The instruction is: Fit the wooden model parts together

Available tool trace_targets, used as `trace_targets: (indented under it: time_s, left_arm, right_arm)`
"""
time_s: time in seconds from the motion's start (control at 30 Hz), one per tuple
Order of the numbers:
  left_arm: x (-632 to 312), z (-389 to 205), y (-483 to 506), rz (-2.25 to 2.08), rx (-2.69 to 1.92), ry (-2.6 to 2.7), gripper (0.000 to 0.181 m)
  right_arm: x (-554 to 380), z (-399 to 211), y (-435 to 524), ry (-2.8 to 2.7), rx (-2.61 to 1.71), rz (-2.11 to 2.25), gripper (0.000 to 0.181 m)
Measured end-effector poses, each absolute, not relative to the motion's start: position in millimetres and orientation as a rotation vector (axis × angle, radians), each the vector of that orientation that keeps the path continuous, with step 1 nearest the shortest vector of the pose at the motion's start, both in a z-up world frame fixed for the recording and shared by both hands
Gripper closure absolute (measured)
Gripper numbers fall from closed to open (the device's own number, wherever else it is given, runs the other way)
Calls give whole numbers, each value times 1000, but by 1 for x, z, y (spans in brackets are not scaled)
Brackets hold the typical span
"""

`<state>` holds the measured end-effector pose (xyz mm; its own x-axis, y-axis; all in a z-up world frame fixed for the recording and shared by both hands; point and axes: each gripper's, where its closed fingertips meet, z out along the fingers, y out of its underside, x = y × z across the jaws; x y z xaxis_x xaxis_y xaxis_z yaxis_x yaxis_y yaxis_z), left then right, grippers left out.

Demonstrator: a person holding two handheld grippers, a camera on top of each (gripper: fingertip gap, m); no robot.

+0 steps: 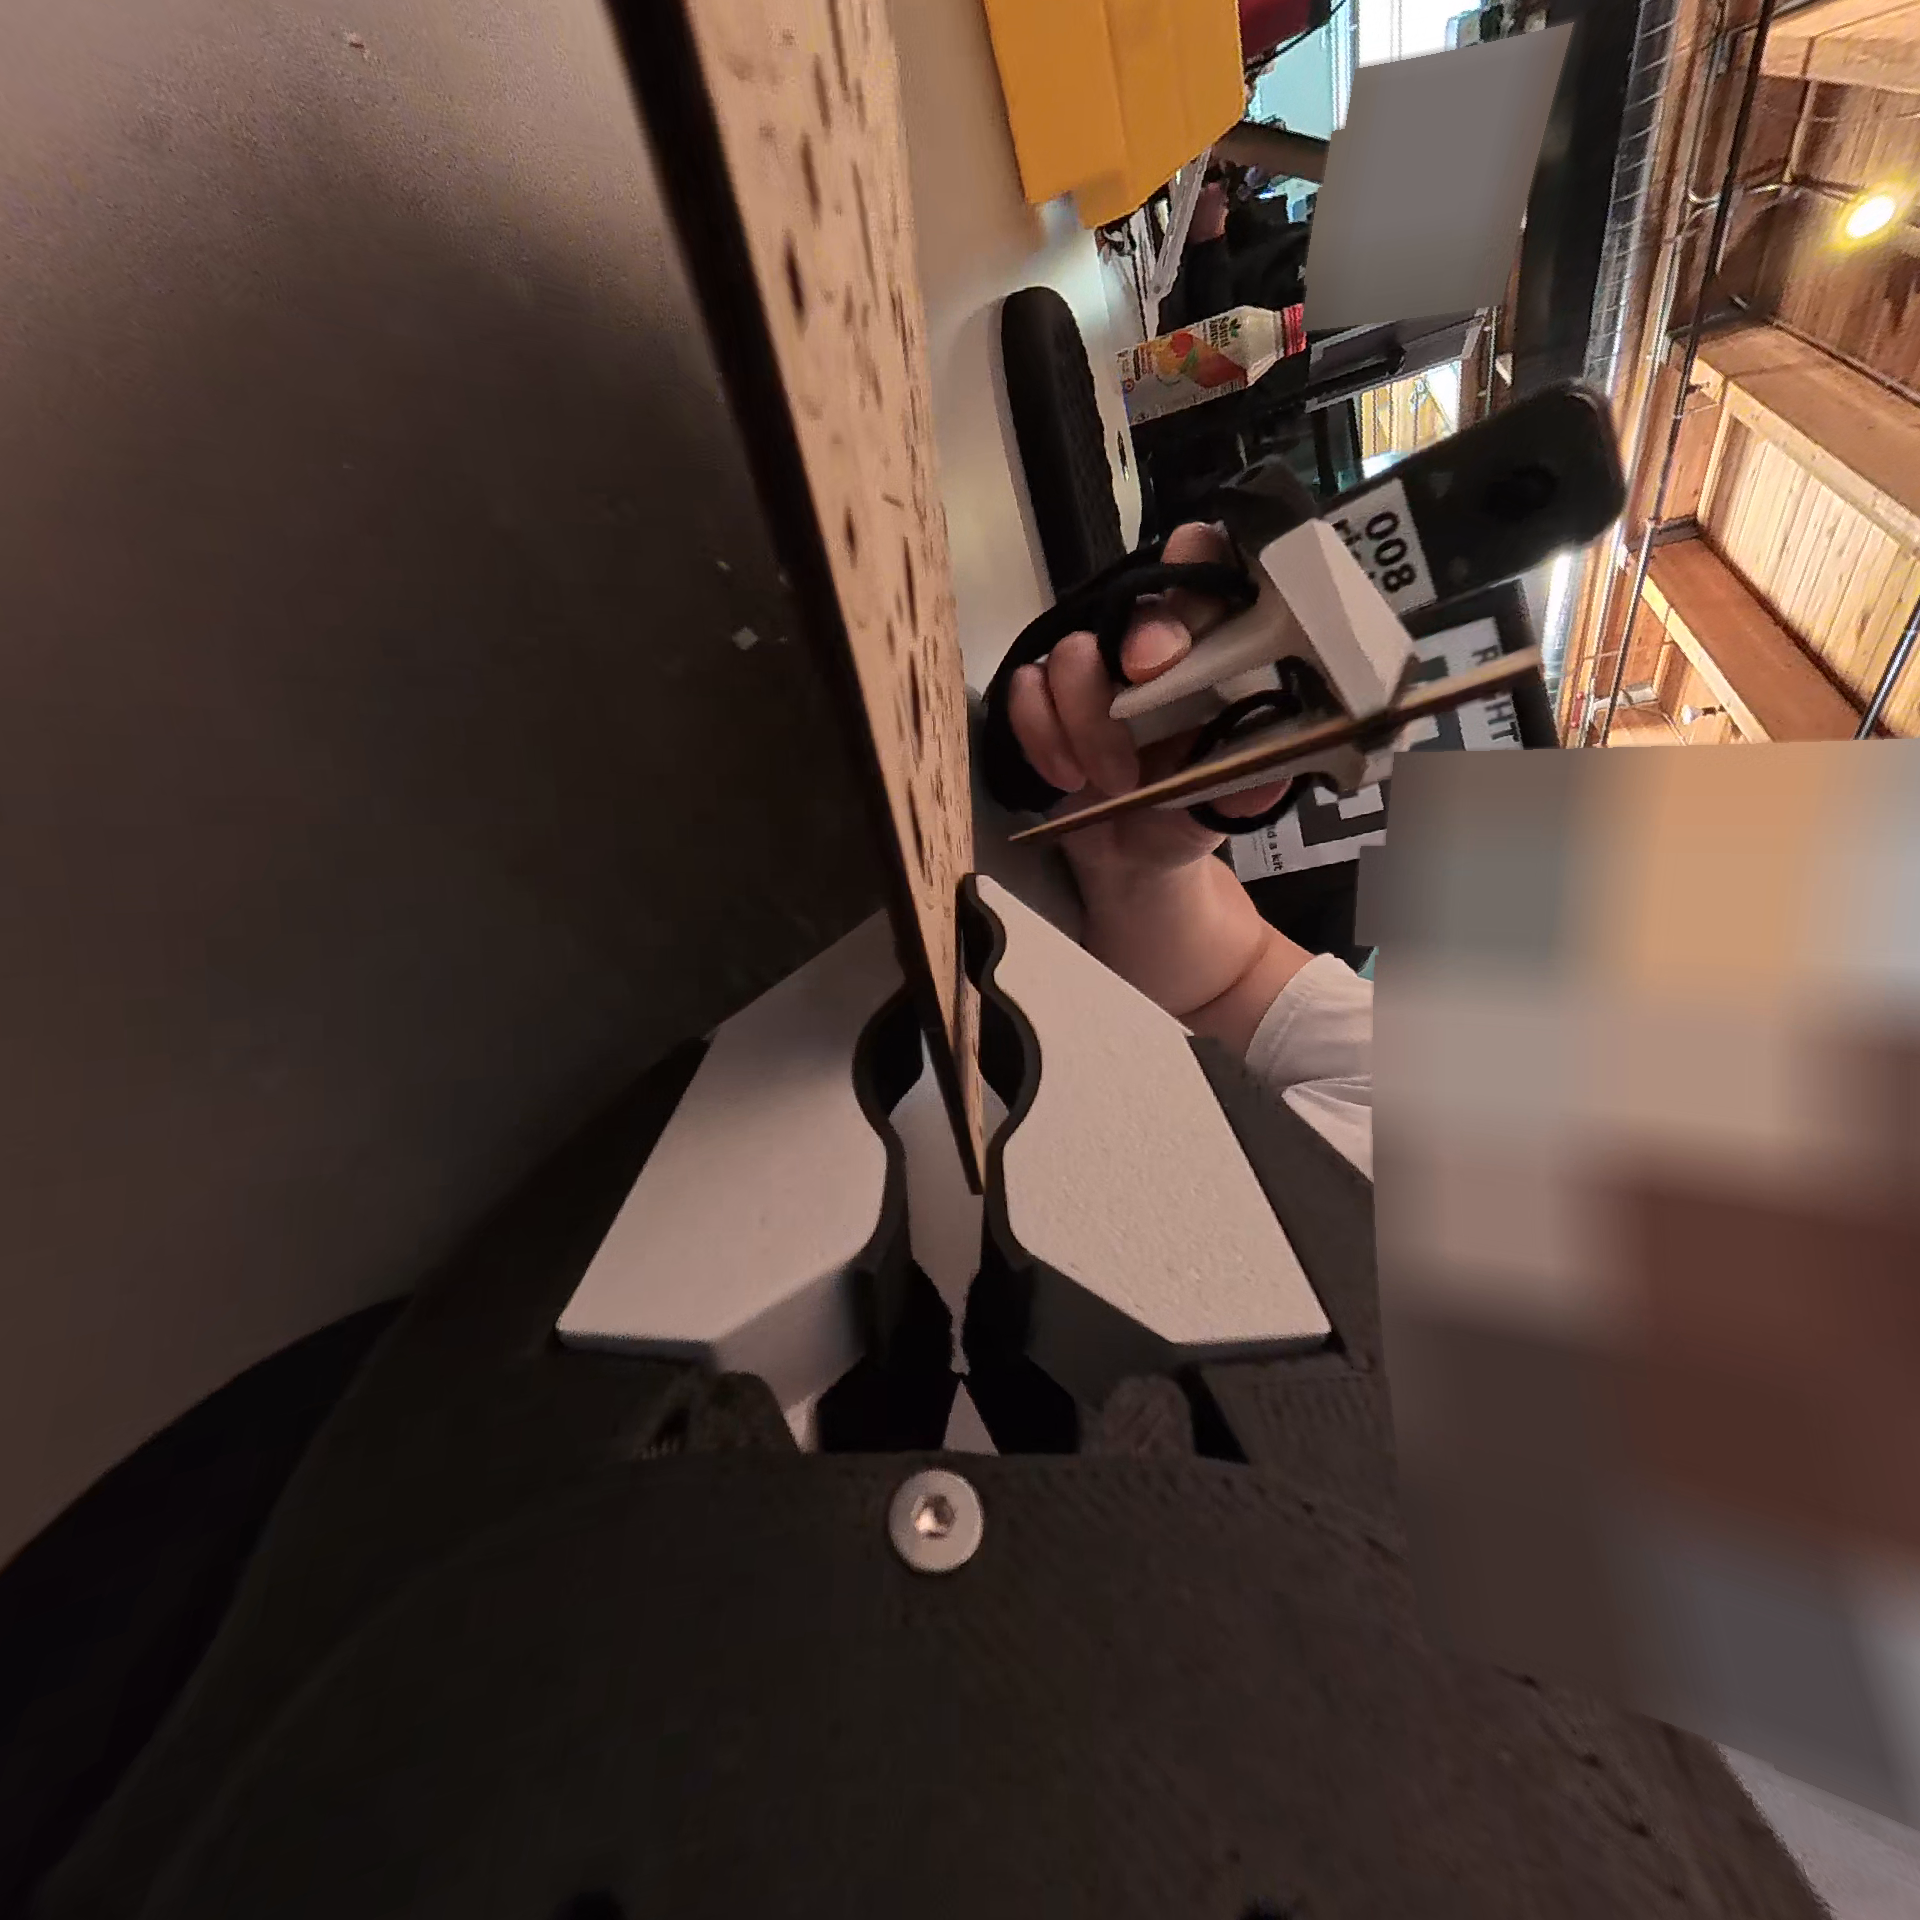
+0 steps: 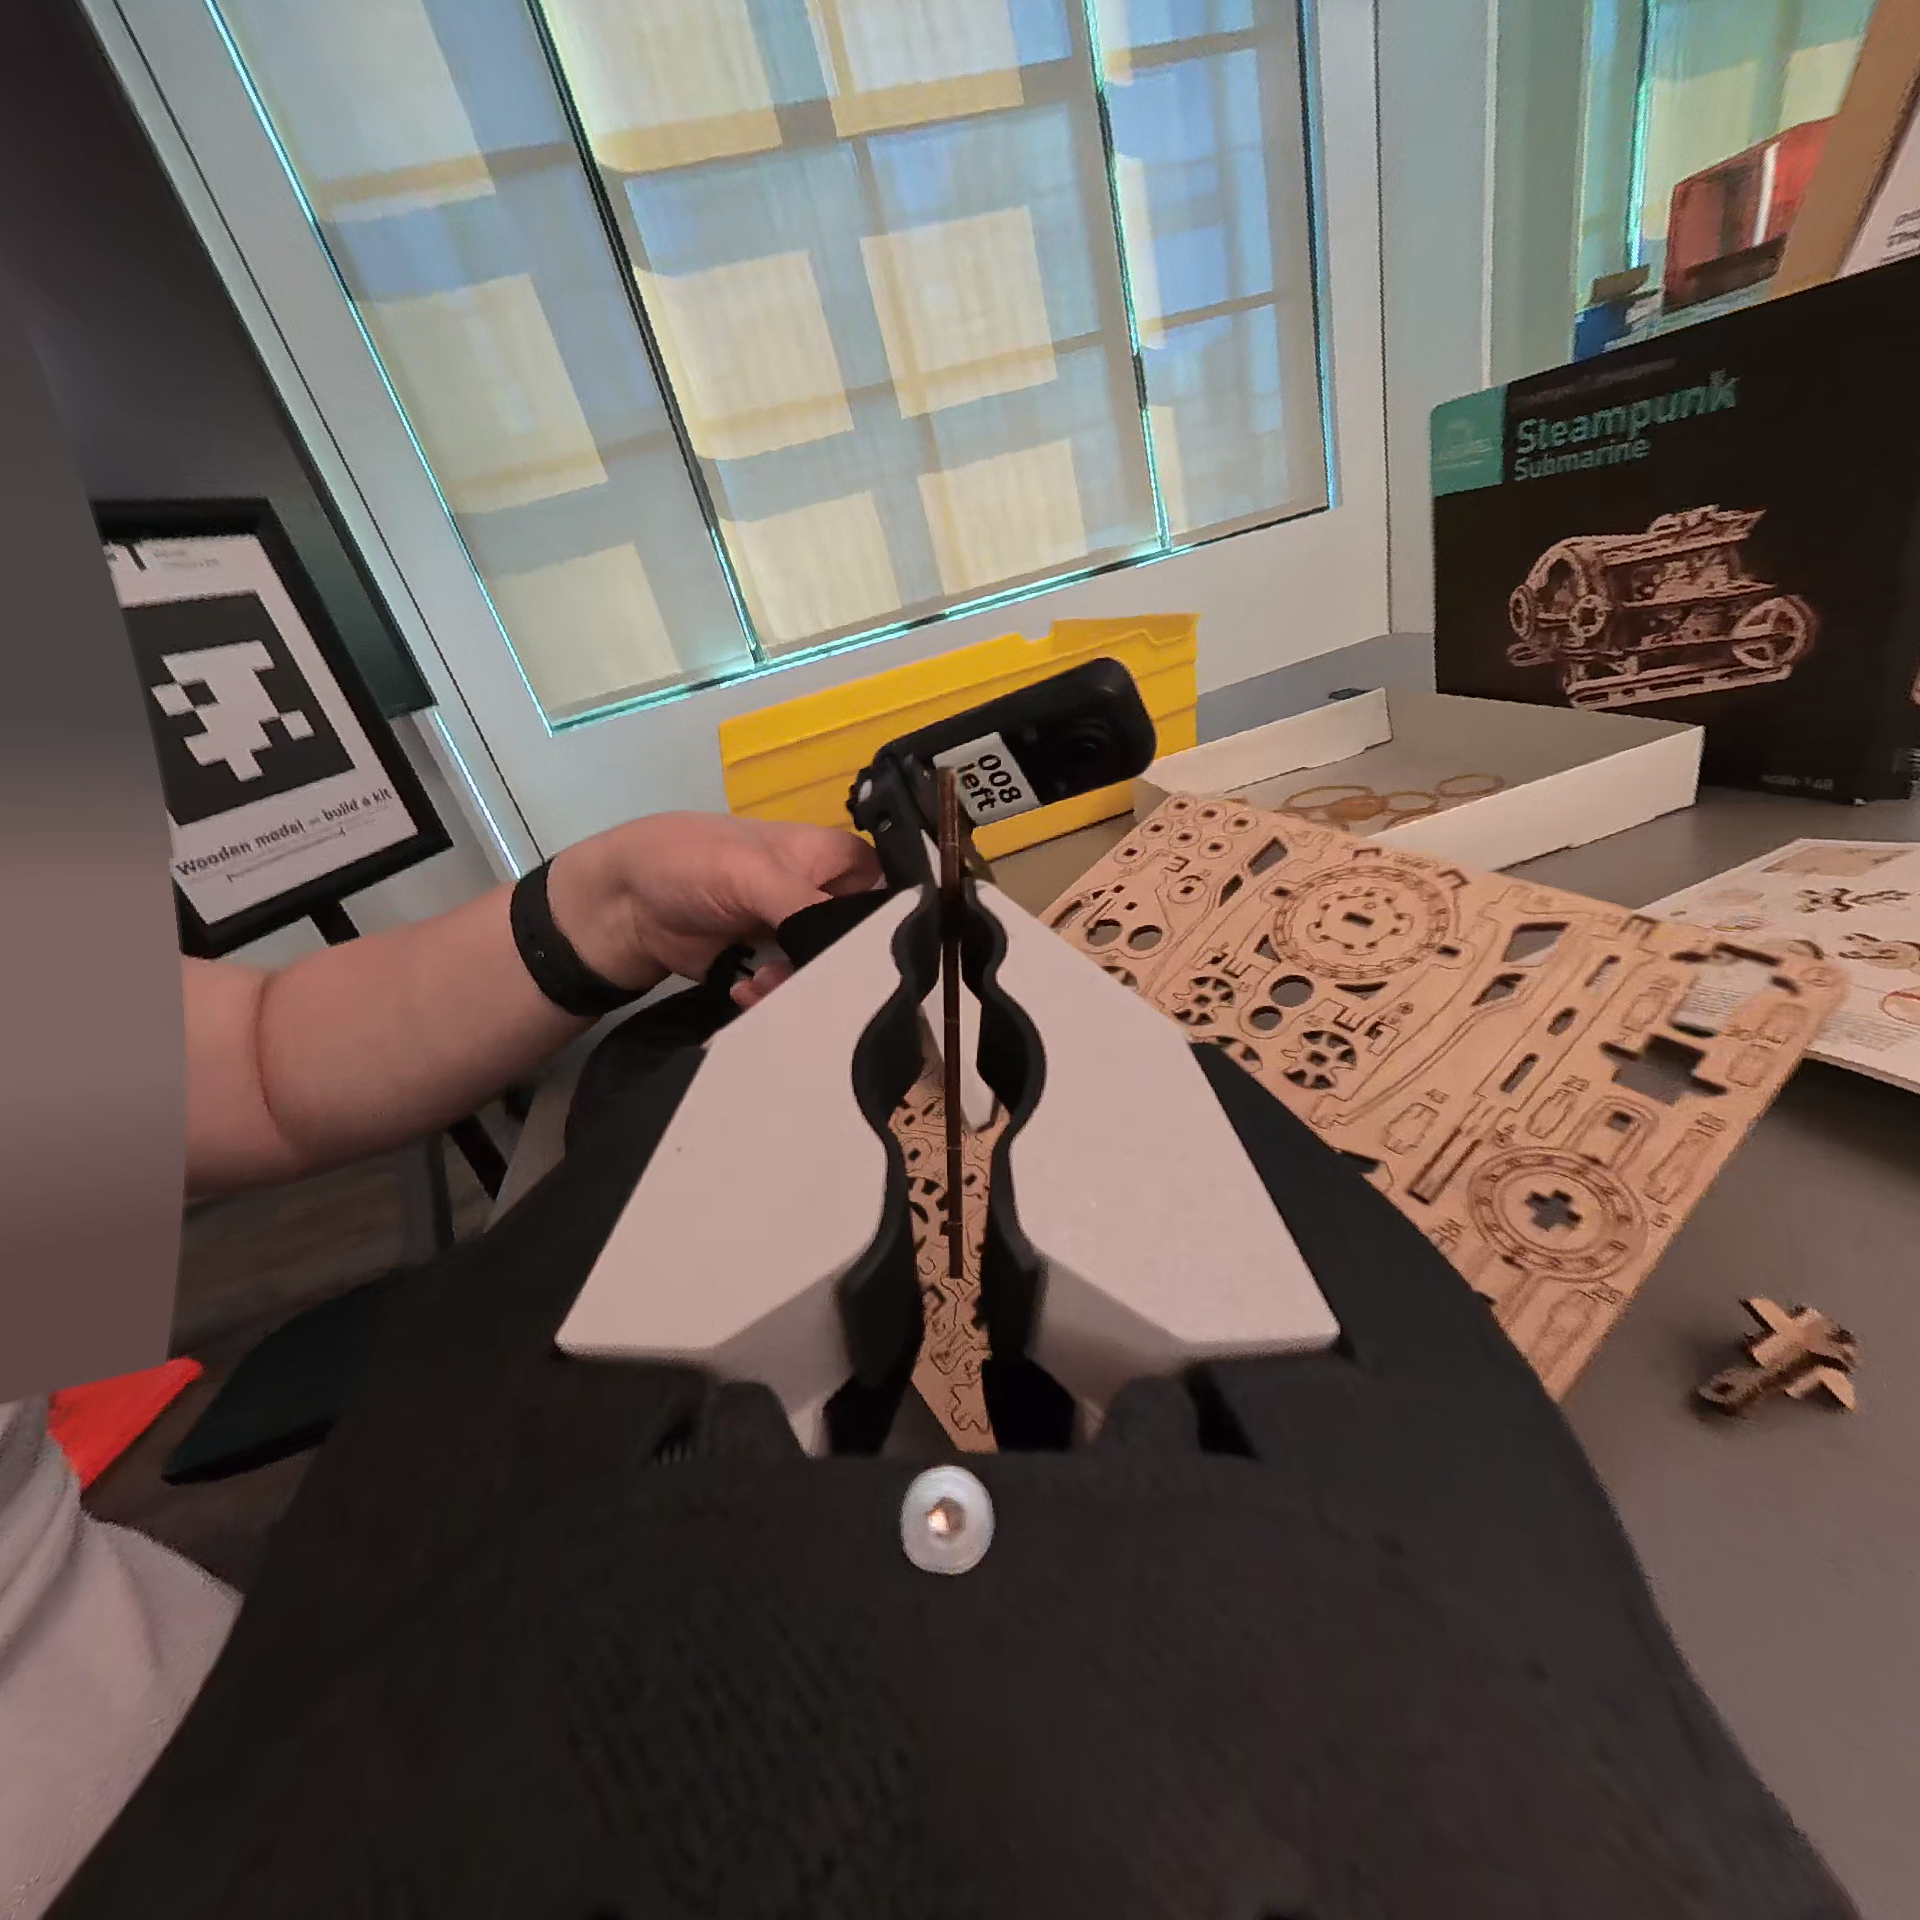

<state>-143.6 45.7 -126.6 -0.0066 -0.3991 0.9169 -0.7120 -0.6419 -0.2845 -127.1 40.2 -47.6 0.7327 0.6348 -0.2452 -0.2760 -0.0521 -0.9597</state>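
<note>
My left hand-held gripper (image 1: 940, 1049) clamps a thin, laser-cut plywood sheet (image 1: 831, 436) by its edge, and my right hand-held gripper (image 2: 951, 997) grips a flat wooden part (image 2: 950, 1039) edge-on. One more perforated sheet (image 2: 1455, 1018) lies on the grey surface (image 2: 1766, 1558) to the right, with one small notched wooden assembly (image 2: 1782, 1356) nearer.
</note>
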Motion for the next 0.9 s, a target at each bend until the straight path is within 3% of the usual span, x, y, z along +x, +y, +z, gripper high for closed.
trace_targets:
  time_s: [0.03, 0.6, 0.9]
  left_arm:
    - [-144, -127, 45, 1686, 2008, -1167, 180]
    - [-145, -132, 39, 1608, 2024, -1228, 179]
    - [-148, -143, 4, 1453, 1976, -1273, 171]
  right_arm:
    - [-132, -49, 41, -333, -1452, 756, 179]
    - [-155, -63, 36, -509, -1532, 616, 180]
    - [-131, -43, -8, -271, -1469, 656, 180]
